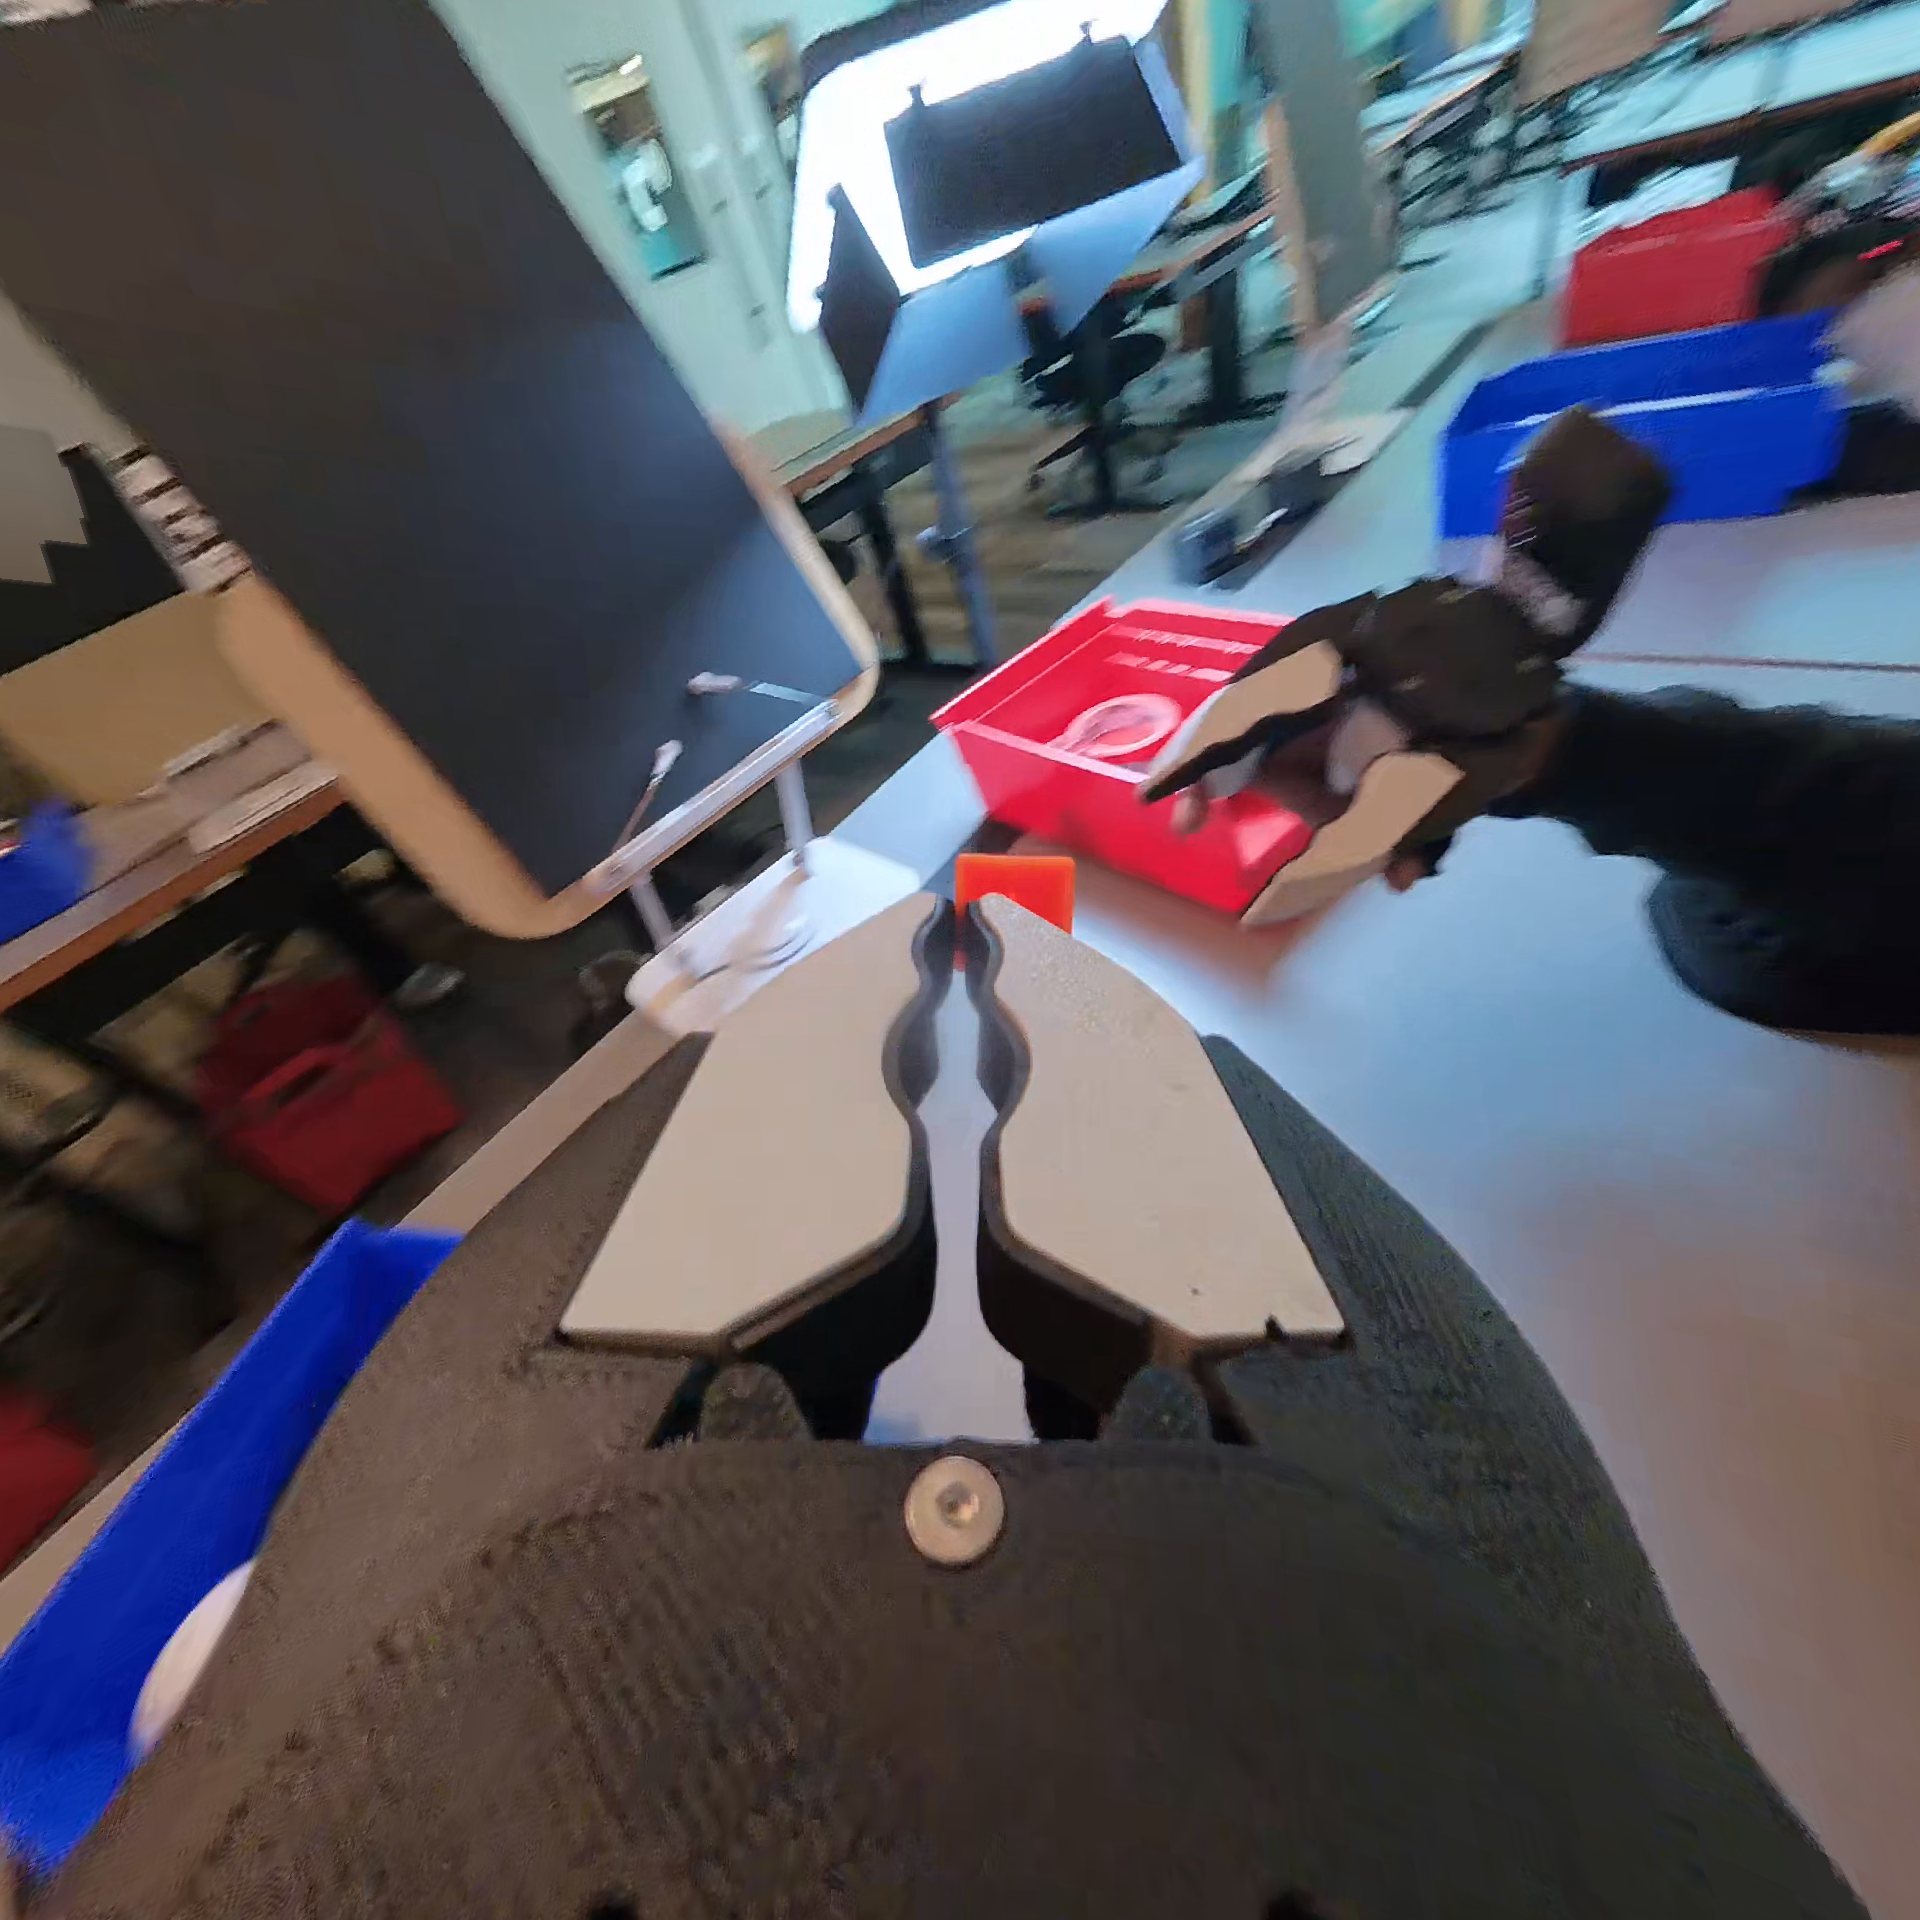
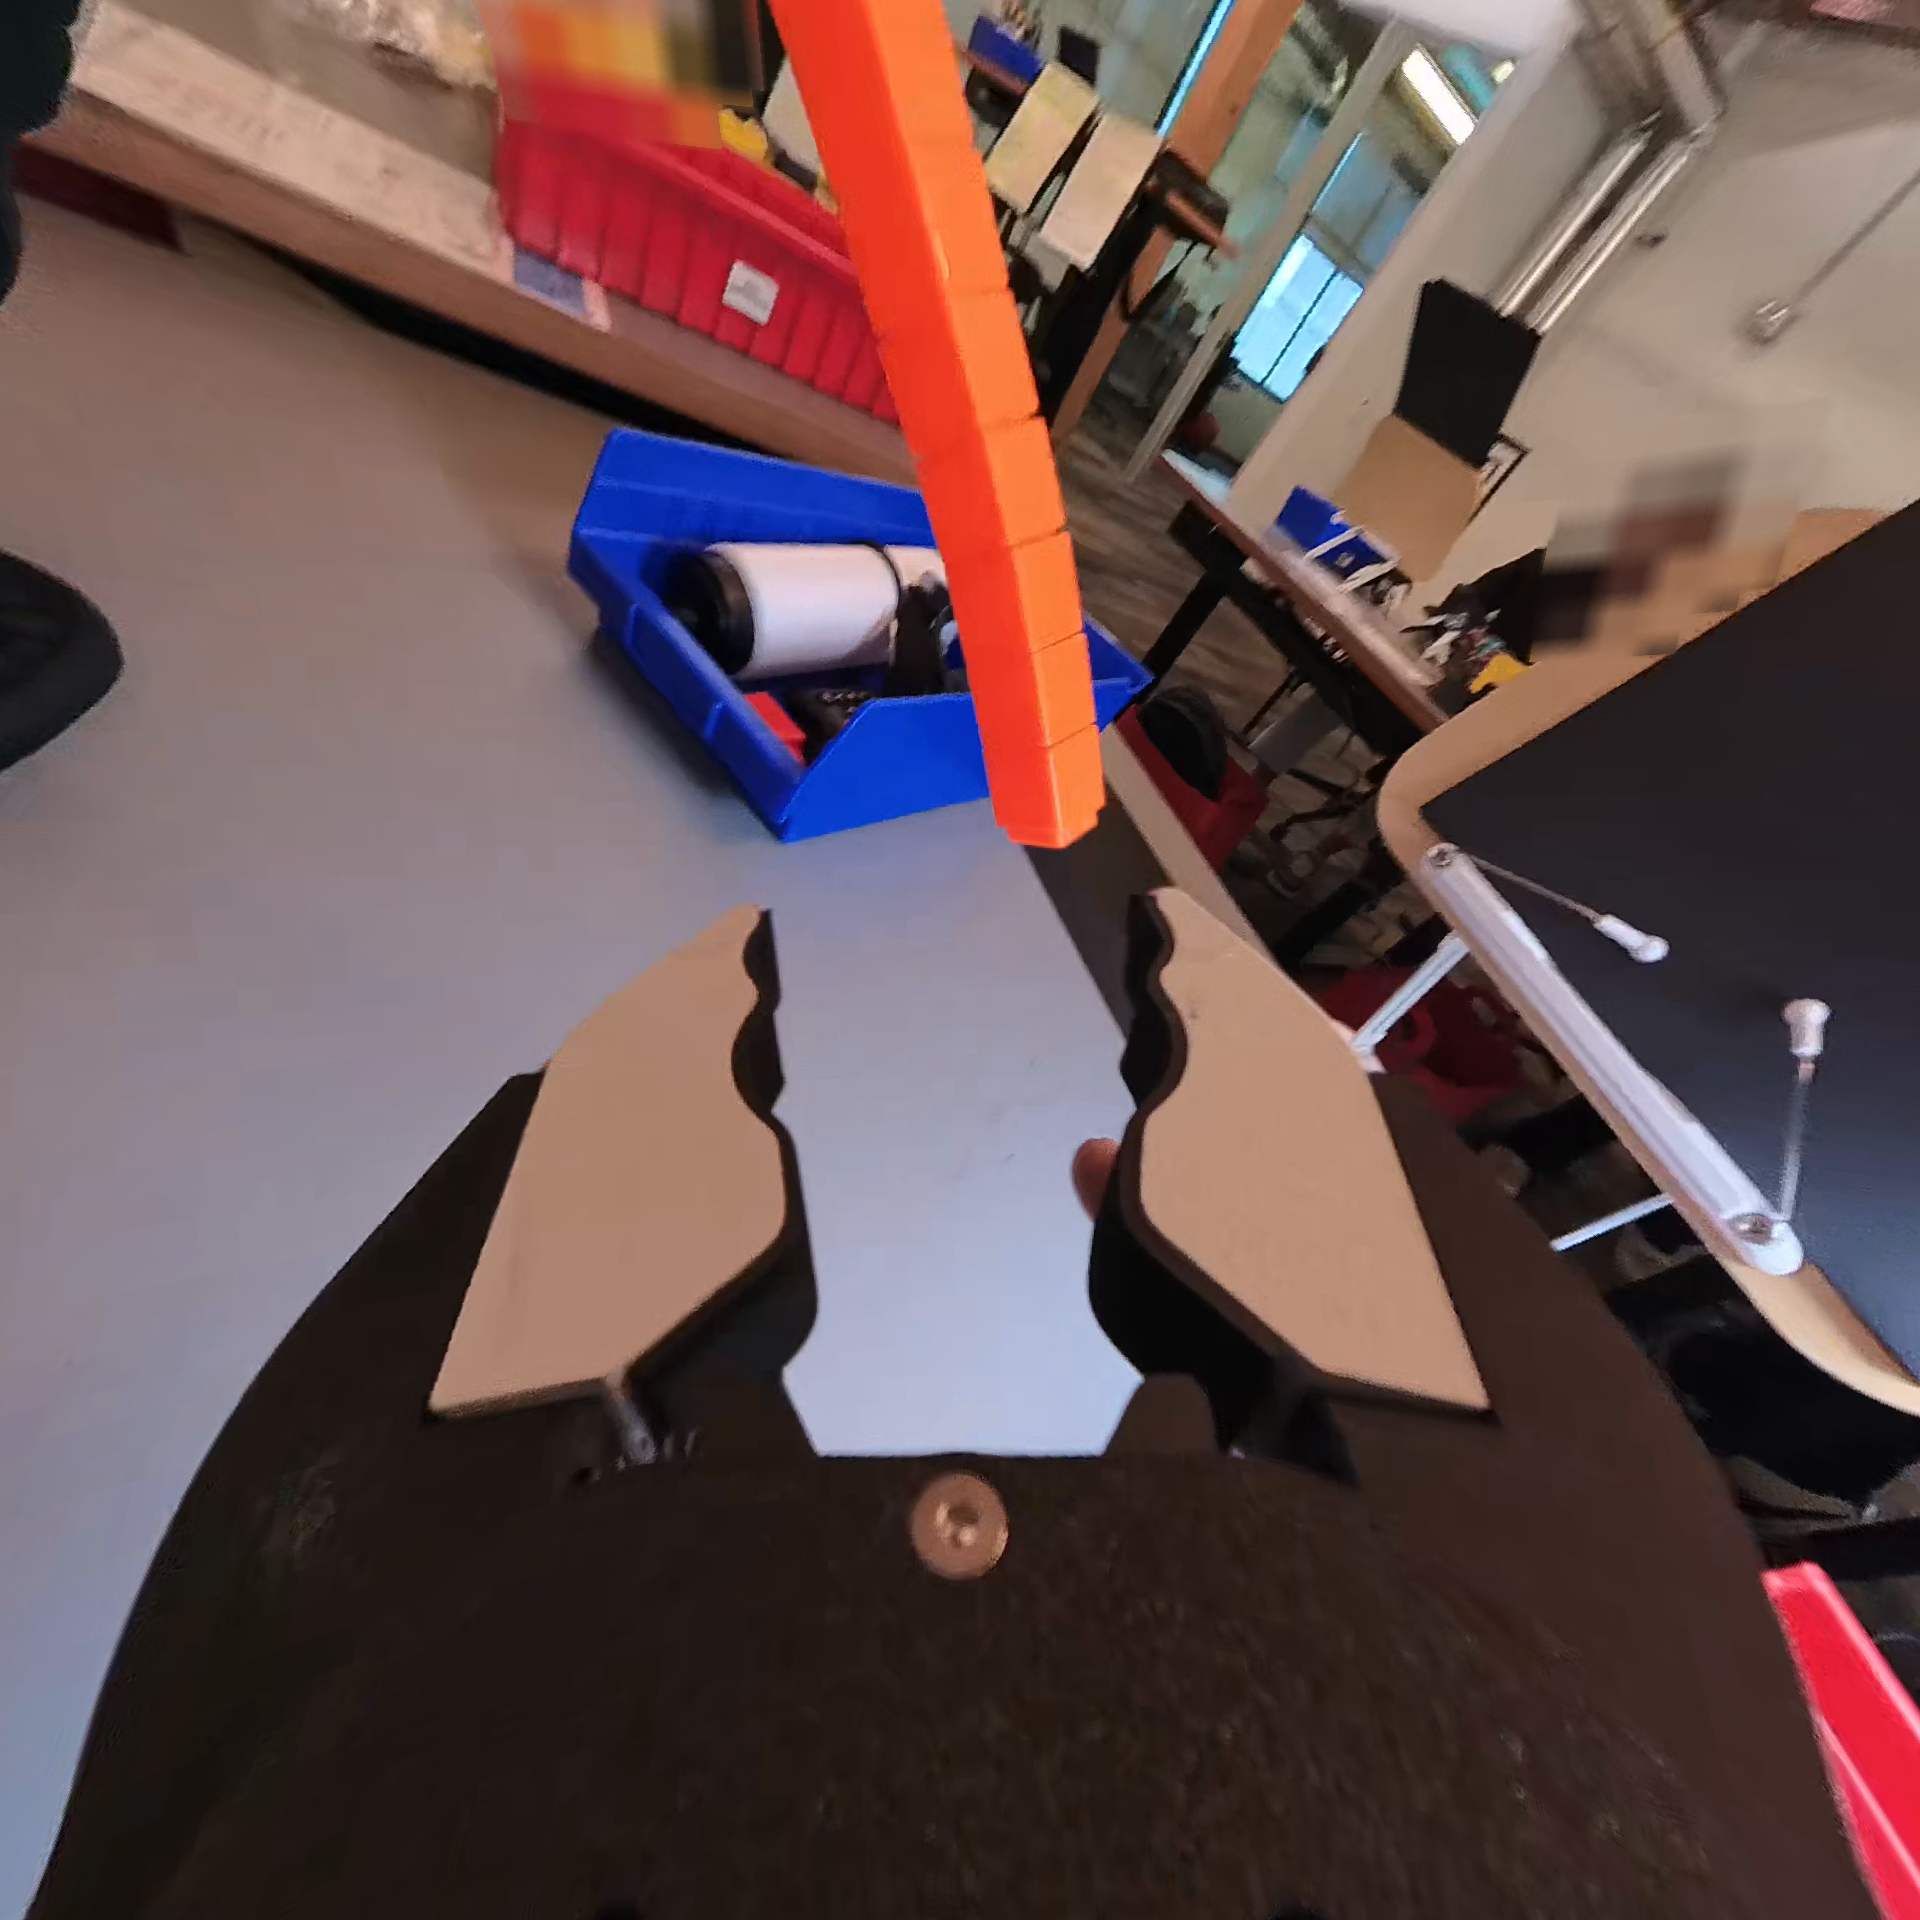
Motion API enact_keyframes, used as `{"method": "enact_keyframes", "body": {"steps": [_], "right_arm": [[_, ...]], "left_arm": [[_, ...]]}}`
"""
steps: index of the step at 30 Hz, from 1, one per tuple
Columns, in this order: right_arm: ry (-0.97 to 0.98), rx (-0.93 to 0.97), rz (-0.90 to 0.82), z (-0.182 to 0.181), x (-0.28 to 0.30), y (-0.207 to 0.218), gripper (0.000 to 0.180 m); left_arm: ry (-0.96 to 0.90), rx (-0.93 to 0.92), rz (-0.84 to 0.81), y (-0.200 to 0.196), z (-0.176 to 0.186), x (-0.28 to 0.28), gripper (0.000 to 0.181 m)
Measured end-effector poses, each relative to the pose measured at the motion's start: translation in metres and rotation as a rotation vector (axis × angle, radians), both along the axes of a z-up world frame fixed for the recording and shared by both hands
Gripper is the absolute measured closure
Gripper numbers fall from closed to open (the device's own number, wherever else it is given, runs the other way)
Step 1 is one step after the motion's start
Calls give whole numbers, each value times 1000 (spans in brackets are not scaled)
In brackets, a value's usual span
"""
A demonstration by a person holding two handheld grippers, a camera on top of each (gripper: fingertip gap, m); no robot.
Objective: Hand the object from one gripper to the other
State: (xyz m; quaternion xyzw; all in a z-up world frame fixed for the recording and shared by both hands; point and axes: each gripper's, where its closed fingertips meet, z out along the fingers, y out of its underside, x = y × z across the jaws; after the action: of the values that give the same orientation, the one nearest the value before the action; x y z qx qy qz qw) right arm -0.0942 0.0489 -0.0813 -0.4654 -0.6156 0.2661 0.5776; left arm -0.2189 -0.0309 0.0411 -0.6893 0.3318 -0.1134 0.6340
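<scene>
A long orange bar made of joined cubes shows in the right wrist view [image 2: 977, 436]. It slants down from the top edge, and its free lower end hangs just ahead of my right gripper [image 2: 951, 914], which is open and empty. In the left wrist view my left gripper [image 1: 961, 920] is shut on the bar, and only the bar's orange end [image 1: 1023, 883] shows past the fingertips. My right gripper [image 1: 1200, 857] also shows there, open, to the right over a red bin. The two grippers are apart.
Both grippers are over a grey table [image 1: 1455, 1143]. A red bin [image 1: 1049, 805] sits under the right gripper. A blue bin [image 2: 883, 769] holds a white cylinder [image 2: 810, 608]. A black board with a pale rim [image 2: 1714, 831] stands past the table edge. Another blue bin [image 1: 1621, 457] stands farther back. One gripper's finger ends stand about 20 cm off the other's.
</scene>
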Motion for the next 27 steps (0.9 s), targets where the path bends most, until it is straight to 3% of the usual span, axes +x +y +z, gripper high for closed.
{"method": "enact_keyframes", "body": {"steps": [1,5,8,11,12,17,24,27], "right_arm": [[-16,-29,8,-3,0,0,109],[48,-244,111,-7,5,-1,107],[81,-255,134,-3,8,-1,116],[-7,-206,222,-11,11,-21,150],[-49,-186,234,-16,12,-25,154],[-243,-126,255,-38,20,-33,156],[-554,22,140,-71,27,-29,156],[-563,-30,120,-82,24,-22,157]], "left_arm": [[-14,2,-48,-3,1,9,179],[-74,15,-203,-14,7,31,179],[-100,12,-290,-21,9,43,179],[-72,-6,-315,-19,1,51,179],[-64,-15,-328,-19,-1,54,179],[52,-97,-381,-26,-26,55,179],[286,-190,-287,-16,-66,45,178],[300,-176,-259,-8,-67,52,178]]}}
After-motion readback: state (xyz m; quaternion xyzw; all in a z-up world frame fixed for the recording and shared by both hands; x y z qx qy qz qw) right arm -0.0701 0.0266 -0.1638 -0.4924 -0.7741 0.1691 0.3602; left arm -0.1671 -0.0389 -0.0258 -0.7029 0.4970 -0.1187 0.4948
